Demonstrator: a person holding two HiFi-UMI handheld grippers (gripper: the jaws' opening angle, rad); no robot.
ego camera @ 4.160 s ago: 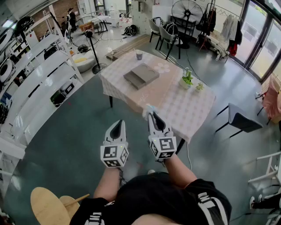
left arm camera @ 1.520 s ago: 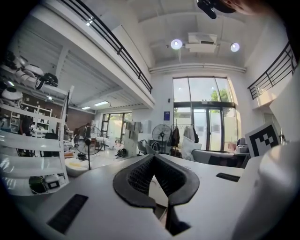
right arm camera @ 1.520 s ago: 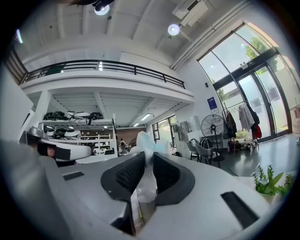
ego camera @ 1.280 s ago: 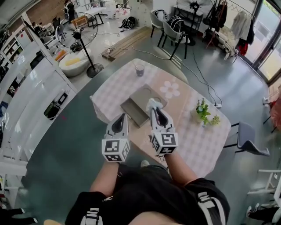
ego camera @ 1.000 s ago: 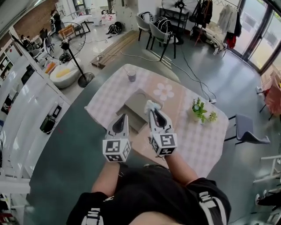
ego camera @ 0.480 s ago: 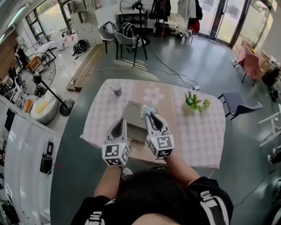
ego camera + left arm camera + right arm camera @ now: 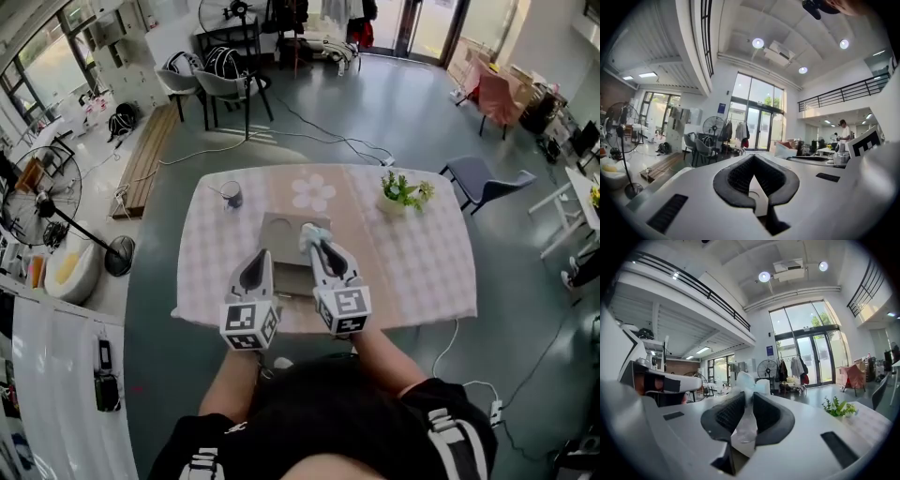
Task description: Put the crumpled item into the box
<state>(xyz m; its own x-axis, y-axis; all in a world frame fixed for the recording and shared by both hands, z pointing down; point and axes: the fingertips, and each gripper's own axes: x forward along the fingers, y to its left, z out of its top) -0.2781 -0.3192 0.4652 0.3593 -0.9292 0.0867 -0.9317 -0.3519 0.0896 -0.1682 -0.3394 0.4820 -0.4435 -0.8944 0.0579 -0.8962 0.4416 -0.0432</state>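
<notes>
A flat grey box (image 7: 281, 231) lies on a table with a checked cloth (image 7: 412, 262), just ahead of both grippers. My right gripper (image 7: 317, 249) is shut on a pale, crumpled plastic item (image 7: 314, 231), which sticks out past the tips and hangs over the box's right part. In the right gripper view the crumpled item (image 7: 745, 380) is pinched between the black pads (image 7: 729, 413). My left gripper (image 7: 255, 266) hovers at the table's near edge, left of the box, shut with nothing in it. Its tips (image 7: 753, 156) meet in the left gripper view.
On the table stand a cup (image 7: 232, 195) at the far left, a flower-shaped mat (image 7: 313, 192) behind the box and a small potted plant (image 7: 401, 191) at the far right. A grey chair (image 7: 478, 176) stands beyond the table's right corner; a fan (image 7: 37, 202) stands at the left.
The person has walked round to the table. The box has come from far ahead to just under the gripper tips. Both grippers kept their pose, the right still gripping the item.
</notes>
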